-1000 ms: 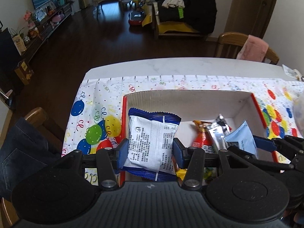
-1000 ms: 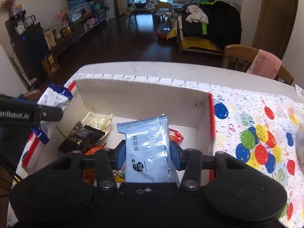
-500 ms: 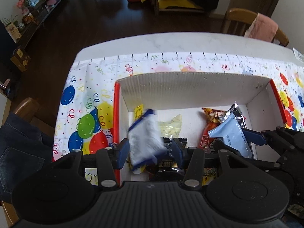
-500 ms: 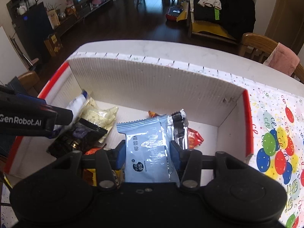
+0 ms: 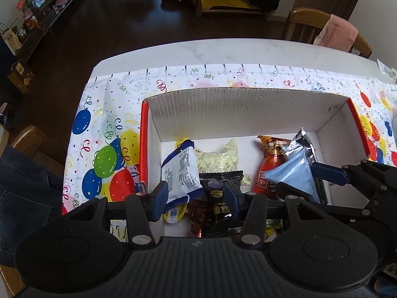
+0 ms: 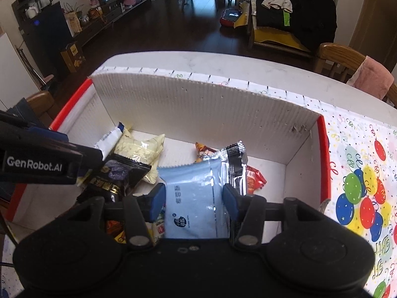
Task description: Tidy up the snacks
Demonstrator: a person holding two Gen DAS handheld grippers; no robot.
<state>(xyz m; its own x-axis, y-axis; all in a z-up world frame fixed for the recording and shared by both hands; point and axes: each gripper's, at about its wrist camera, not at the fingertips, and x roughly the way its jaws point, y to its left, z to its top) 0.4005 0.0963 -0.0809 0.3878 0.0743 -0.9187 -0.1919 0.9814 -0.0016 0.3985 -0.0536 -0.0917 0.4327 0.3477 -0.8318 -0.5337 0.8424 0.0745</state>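
Note:
A cardboard box (image 5: 248, 109) with white walls and a red rim holds several snacks. My left gripper (image 5: 196, 203) hangs open over its left part. The white-and-blue packet (image 5: 181, 173) lies loose in the box, leaning by the left pad. A black packet (image 5: 220, 186) and a pale yellow one (image 5: 218, 159) lie beside it. My right gripper (image 6: 193, 198) is over the box's (image 6: 198, 109) right part, its jaws opening. The light blue packet (image 6: 193, 198) still stands between its pads, touching both. In the left wrist view that packet (image 5: 290, 173) is tilted above a red packet (image 5: 268, 171).
The box stands on a balloon-print cloth (image 5: 104, 149) over a white table (image 5: 223, 52). A wooden chair with a pink cloth (image 5: 335, 32) is behind the table. Another chair with jeans (image 5: 24, 191) is at the near left. A silver-and-black packet (image 6: 235, 164) lies behind the blue one.
The white-and-blue packet slipped out of my left gripper and dropped into the box. Both grippers came down and tilted toward the box. The right jaws widened slightly.

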